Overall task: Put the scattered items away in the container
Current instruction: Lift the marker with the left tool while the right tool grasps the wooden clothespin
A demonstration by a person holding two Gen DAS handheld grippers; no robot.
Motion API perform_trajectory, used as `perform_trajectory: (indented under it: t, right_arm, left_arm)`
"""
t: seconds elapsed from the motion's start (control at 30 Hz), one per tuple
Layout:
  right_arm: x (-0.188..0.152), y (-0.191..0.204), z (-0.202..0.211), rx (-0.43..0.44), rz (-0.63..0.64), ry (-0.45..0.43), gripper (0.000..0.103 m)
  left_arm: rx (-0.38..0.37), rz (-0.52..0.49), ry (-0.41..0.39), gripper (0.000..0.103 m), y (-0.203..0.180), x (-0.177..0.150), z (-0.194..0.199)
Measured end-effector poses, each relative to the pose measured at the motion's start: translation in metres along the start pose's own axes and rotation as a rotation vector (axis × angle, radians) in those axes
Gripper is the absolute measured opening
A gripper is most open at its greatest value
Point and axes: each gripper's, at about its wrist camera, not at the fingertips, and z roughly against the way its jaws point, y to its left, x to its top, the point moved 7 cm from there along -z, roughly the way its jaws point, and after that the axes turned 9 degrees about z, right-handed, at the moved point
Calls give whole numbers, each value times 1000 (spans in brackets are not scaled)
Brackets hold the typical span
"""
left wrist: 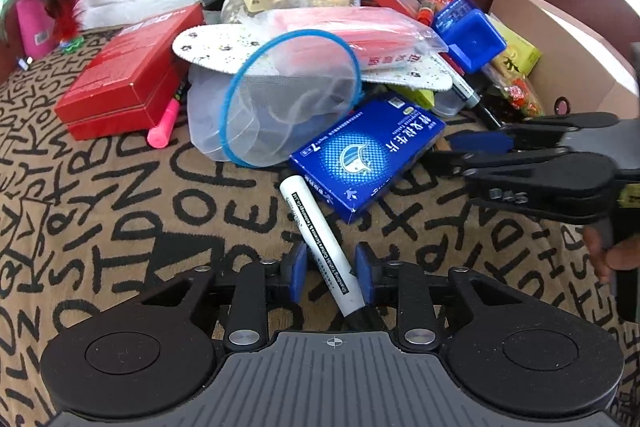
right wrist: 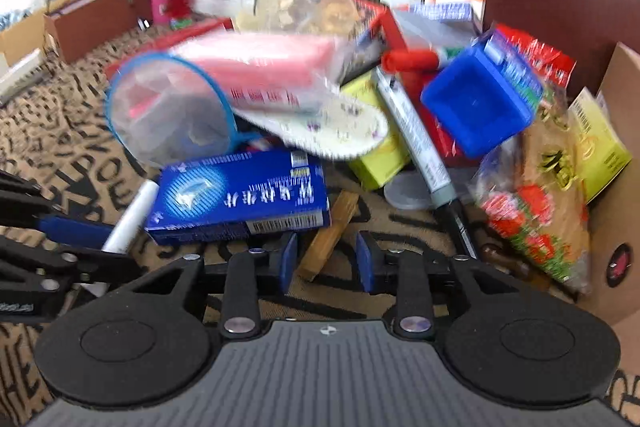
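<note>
A white marker [left wrist: 320,243] lies on the letter-print cloth between the blue pads of my left gripper [left wrist: 331,269]. It rests against the right pad and stands clear of the left one, so the jaws are open. A blue medicine box [left wrist: 368,155] lies just beyond the marker's far end. My right gripper [right wrist: 327,261] is open around a small wooden piece [right wrist: 330,231], which lies nearer the left pad without being pressed. From the left wrist view, the right gripper [left wrist: 444,153] reaches in from the right. A cardboard box [right wrist: 616,227] stands at the right with items heaped against it.
The heap holds a blue-rimmed mesh net [left wrist: 292,95], a spotted insole [left wrist: 224,45], a blue tub [left wrist: 472,35], a grey marker [right wrist: 416,143] and snack packets [right wrist: 536,211]. A red box [left wrist: 128,75] and pink highlighter [left wrist: 162,125] lie left. A pink bottle [left wrist: 32,7] stands far left.
</note>
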Motion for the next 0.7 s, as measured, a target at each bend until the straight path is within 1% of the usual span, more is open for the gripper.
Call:
perform_trajectory:
  t: [0.03,0.07,0.1,0.13,0.27,0.43,0.5,0.57,0.6,0.63,0.67,0.7]
  right_arm:
    - [-1,1,0,-1,-8,-10,36]
    - [-2,1,1,3,-25,-6,27]
    - [-4,1,4,12,-35,2,17]
    - [-7,3,8,14,-37,11,15]
    - [-26,10,30,12,-54,36,13]
    - [-59,31,70,33,-100,55,14]
    - [-71,40,85,44,-123,60,14]
    - [-76,46,93,47,-137,60,14]
    - [-77,48,96,42,-141,60,14]
    - [-76,49,96,33,-141,59,14]
    - [-75,50,95,26,-141,58,14]
    - [-73,50,93,19,-143,58,14]
  left_arm:
    - [1,-6,-4,35,-1,0,-1]
    - [3,-8,-7,28,0,0,-1]
    - [2,-7,-6,25,0,0,0]
    - [-5,-2,-4,23,1,0,0]
    - [-43,7,16,18,1,-5,5]
    - [-111,-46,59,13,-10,-25,18]
    - [-142,-71,81,12,-14,-34,23]
    - [-145,-99,88,15,-18,-41,28]
    - [-136,-114,85,21,-20,-43,28]
    - [-128,-126,80,23,-22,-44,28]
    - [-124,-131,78,27,-23,-45,28]
    - [-126,-132,78,35,-25,-45,27]
